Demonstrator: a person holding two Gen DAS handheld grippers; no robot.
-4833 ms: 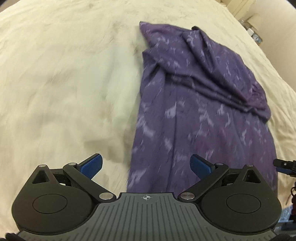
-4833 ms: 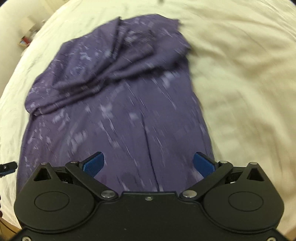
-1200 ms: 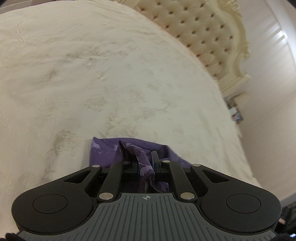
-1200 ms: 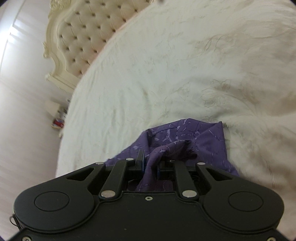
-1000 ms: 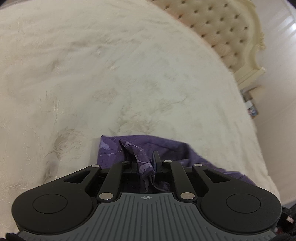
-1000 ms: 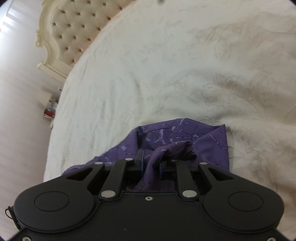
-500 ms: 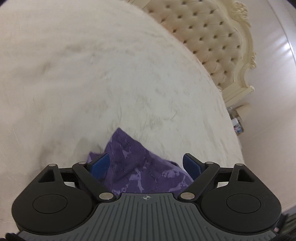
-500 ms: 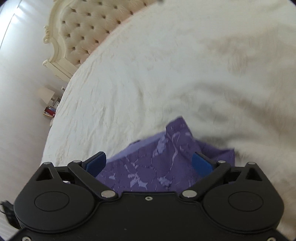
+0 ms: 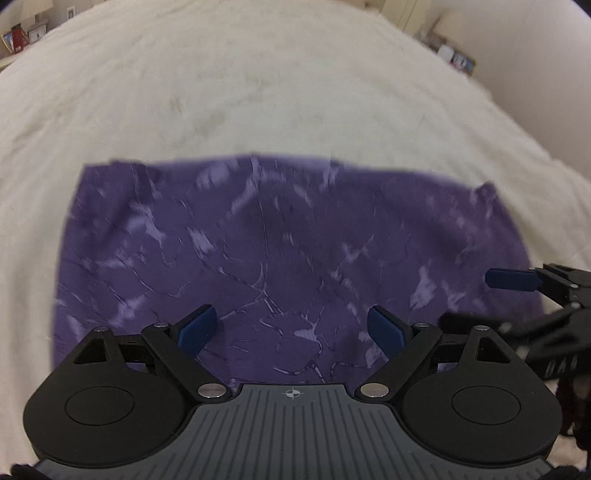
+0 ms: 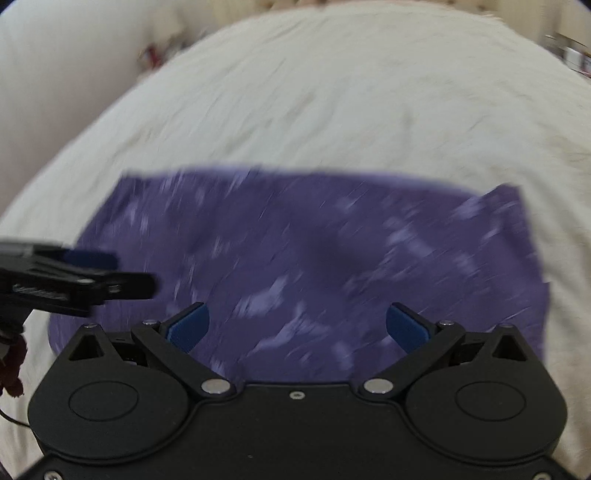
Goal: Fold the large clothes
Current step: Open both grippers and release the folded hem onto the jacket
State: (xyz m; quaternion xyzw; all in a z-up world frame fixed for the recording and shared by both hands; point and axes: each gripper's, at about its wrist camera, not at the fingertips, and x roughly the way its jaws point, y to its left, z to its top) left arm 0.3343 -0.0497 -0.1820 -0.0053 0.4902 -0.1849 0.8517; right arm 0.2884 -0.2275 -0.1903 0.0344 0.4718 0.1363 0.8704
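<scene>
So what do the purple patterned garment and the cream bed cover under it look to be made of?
Purple patterned garment: thin, soft woven or knit cloth, matte, with a pale marbled print; it lies flat with sharp folded edges. Cream bed cover: thicker matte textile, faintly mottled and creased, possibly embroidered or quilted; blur leaves the weave unclear.

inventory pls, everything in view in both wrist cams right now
purple garment: 1, purple with pale marbled streaks, lying folded as a broad rectangle on the bed, near edge under both cameras
bedspread: 1, cream, covers the bed all around the garment
small items by the wall: several, mixed colours, far right in the left view; too blurred to name
small items at far left: a few, red and pale, top left corner; too small to name
left tongs: 1, black with blue pads, open above the garment, gripping nothing
right tongs: 1, black with blue pads, open above the garment, gripping nothing
</scene>
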